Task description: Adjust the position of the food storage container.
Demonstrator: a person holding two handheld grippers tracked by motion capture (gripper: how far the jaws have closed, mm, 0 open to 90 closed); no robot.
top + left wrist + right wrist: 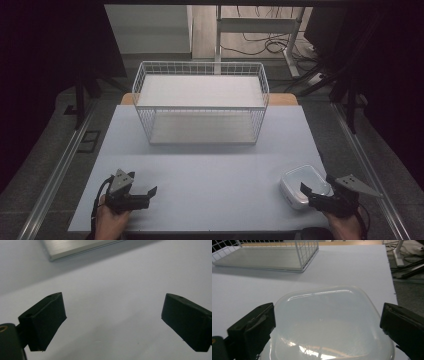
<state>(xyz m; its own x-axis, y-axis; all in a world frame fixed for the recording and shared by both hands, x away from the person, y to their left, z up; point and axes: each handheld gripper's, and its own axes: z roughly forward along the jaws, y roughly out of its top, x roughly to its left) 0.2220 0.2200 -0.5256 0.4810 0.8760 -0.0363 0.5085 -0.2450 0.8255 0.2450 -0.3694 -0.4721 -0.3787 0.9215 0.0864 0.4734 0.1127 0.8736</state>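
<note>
A translucent white lidded container (301, 184) rests near the table's front right corner. My right gripper (310, 194) reaches it from the front edge, jaws spread wide on either side of it. In the right gripper view the container (329, 322) lies between the two black pads (254, 327), and the right pad stands just off its rim. I see no firm grip on it. My left gripper (146, 195) hovers low over bare table at the front left. Its jaws (113, 322) are open with nothing between them. A white wire basket (261, 92) stands at the back middle.
The pale blue table (210, 170) stretches between the grippers and the basket (308, 255). A brushed metal edge (75, 248) shows at the top of the left gripper view. Metal rails run along both table sides; cables and desk legs lie on the floor beyond.
</note>
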